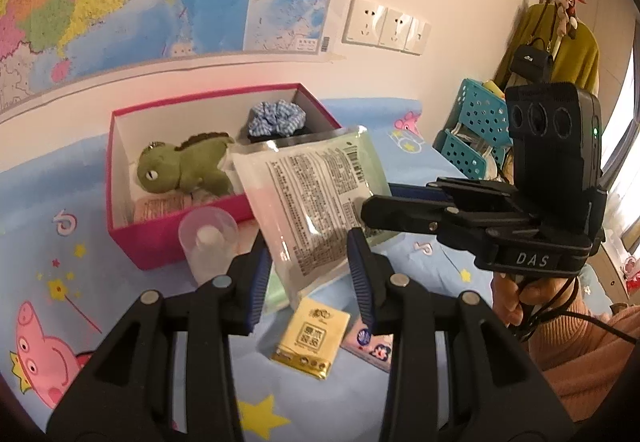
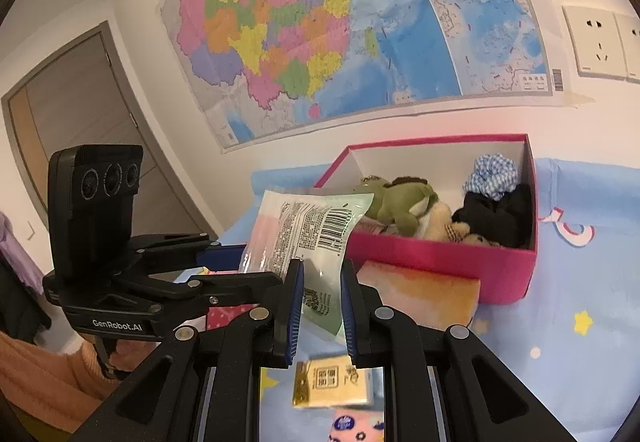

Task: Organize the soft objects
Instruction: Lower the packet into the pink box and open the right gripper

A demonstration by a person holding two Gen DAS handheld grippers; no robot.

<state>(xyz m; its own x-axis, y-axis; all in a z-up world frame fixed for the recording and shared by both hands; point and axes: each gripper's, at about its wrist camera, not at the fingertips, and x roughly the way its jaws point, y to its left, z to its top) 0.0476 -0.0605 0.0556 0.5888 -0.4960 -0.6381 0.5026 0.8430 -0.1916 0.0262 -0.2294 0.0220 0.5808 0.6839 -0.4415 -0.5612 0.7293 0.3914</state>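
Observation:
A flat pale green and white packet (image 1: 312, 194) (image 2: 308, 226) with printed text and a barcode hangs above the blue bed sheet, just in front of the pink box (image 1: 160, 242) (image 2: 440, 258). My left gripper (image 1: 308, 242) (image 2: 256, 266) is shut on its lower edge. From the side, my right gripper (image 2: 322, 270) (image 1: 368, 210) is shut on the same packet. The box holds a green dinosaur plush (image 1: 188, 166) (image 2: 404, 202), a blue gingham scrunchie (image 1: 276, 118) (image 2: 494, 170), a black soft item (image 2: 500, 218) and a beige bear (image 2: 448, 226).
On the sheet under the grippers lie a yellow tissue pack (image 1: 312, 338) (image 2: 336, 382) and a pink pack (image 1: 372, 346). A clear plastic cup (image 1: 208, 238) stands by the box front, an orange pad (image 2: 424, 294) leans against it. Teal baskets (image 1: 476, 130) stand at the bed's far right.

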